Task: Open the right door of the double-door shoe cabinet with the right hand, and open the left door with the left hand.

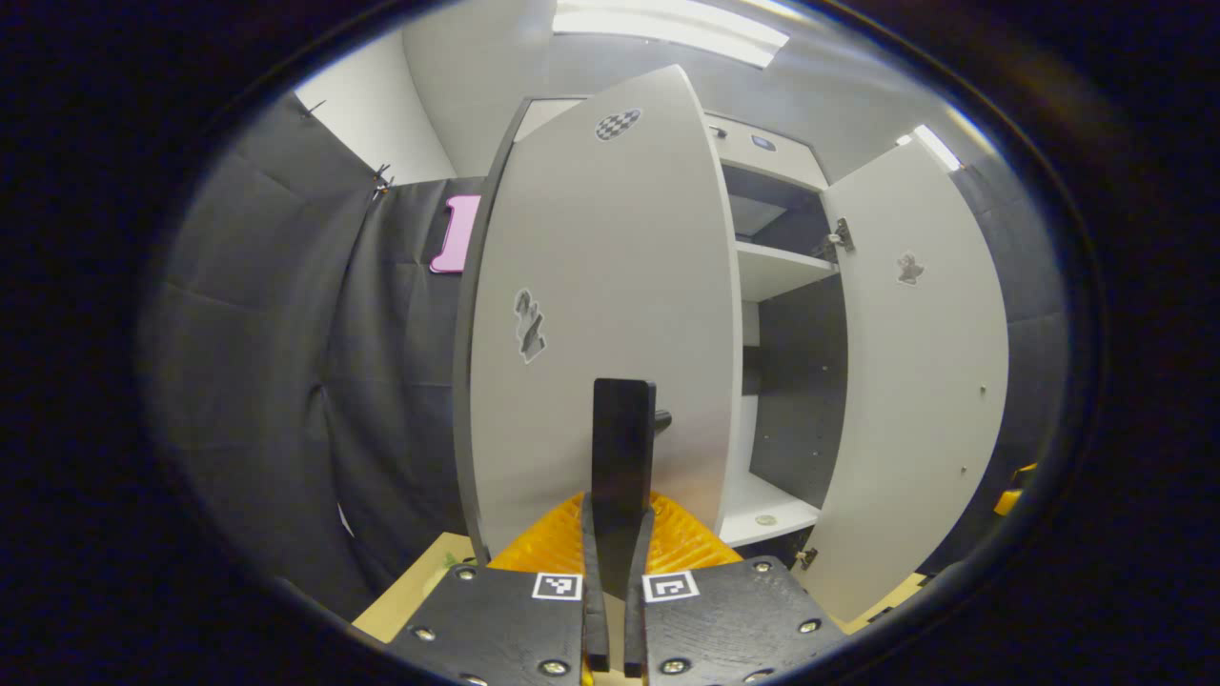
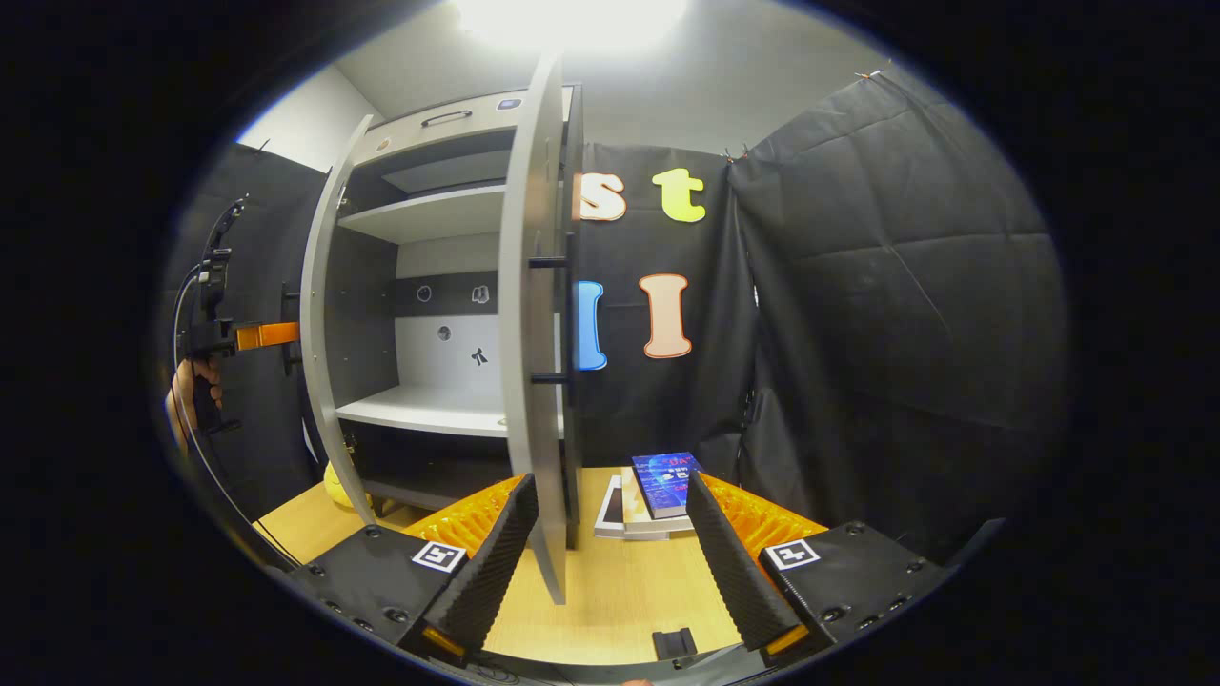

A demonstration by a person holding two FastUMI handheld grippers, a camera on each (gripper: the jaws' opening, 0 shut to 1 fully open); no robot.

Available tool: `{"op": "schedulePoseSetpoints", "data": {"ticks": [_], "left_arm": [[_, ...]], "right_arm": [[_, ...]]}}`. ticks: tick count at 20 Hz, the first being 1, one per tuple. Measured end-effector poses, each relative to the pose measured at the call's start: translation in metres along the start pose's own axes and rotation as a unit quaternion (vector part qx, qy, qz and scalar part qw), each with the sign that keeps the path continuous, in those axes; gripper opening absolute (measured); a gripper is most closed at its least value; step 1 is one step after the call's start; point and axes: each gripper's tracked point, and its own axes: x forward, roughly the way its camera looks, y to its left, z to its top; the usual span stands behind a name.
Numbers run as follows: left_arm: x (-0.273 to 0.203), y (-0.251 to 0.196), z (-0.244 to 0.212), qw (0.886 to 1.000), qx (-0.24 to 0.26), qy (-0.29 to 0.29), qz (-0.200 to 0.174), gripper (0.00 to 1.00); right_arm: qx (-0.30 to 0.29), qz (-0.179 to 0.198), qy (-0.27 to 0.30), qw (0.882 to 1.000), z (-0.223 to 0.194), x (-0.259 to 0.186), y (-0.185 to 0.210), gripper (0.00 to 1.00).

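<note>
The step in hand looks like finishing the swing of the left door (image 1: pixel 600 314), so the pull should follow the arc around the hinge at the door's outer edge instead of running straight back; a straight tug would fight the hinge and could slip the fingers off the handle (image 1: pixel 660 419). In the left gripper view the left gripper (image 1: pixel 618 534) has its fingers drawn together, the handle peeking out just beside the upper finger at about 1 o'clock; whether both fingers press on it cannot be told, as the finger hides the contact. The left door stands straight ahead at 12 o'clock, partly open, with the cabinet shelves (image 1: pixel 777 267) at 2 o'clock and the right door (image 1: pixel 920 362) swung wide at 3 o'clock. In the right gripper view the right gripper (image 2: pixel 610 543) has its fingers spread apart and holds nothing; the right door's edge (image 2: pixel 534 333) rises between them at 12 o'clock, its handle (image 2: pixel 562 319) above. Books (image 2: pixel 658 491) lie on the table (image 2: pixel 620 600) near 1 o'clock.
</note>
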Motion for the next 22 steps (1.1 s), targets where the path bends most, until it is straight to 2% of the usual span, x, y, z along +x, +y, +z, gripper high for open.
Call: {"op": "schedulePoseSetpoints", "data": {"ticks": [1, 2, 4, 9, 12, 15, 18, 22], "left_arm": [[-0.006, 0.007, 0.001, 1.0, -0.001, -0.001, 0.0, 0.08], [-0.01, 0.013, 0.003, 1.0, 0.0, -0.001, -0.001, 0.08], [-0.019, 0.023, 0.004, 1.0, -0.004, 0.003, -0.007, 0.1], [-0.024, 0.033, 0.005, 0.999, -0.008, 0.004, -0.032, 0.08], [-0.027, 0.041, 0.006, 0.999, -0.014, 0.0, -0.035, 0.08], [-0.032, 0.05, 0.007, 0.999, -0.008, 0.001, -0.039, 0.08], [-0.041, 0.067, 0.009, 0.999, -0.004, -0.004, -0.032, 0.08], [-0.045, 0.108, 0.01, 1.0, -0.003, -0.009, -0.002, 0.07]], "right_arm": [[-0.002, -0.001, -0.001, 1.0, 0.0, -0.003, 0.005, 0.98], [-0.003, -0.002, -0.002, 1.0, 0.002, -0.005, 0.01, 0.94], [-0.007, 0.002, -0.005, 1.0, 0.005, -0.01, 0.026, 0.94], [-0.025, 0.009, -0.003, 1.0, 0.004, -0.019, 0.055, 0.94], [-0.029, 0.009, -0.001, 1.0, 0.003, -0.027, 0.066, 1.0], [-0.027, 0.009, 0.001, 1.0, 0.001, -0.032, 0.074, 0.97], [-0.021, 0.014, 0.001, 1.0, 0.002, -0.031, 0.083, 1.0], [-0.034, 0.018, 0.003, 0.999, 0.003, -0.039, 0.105, 1.0]]}}
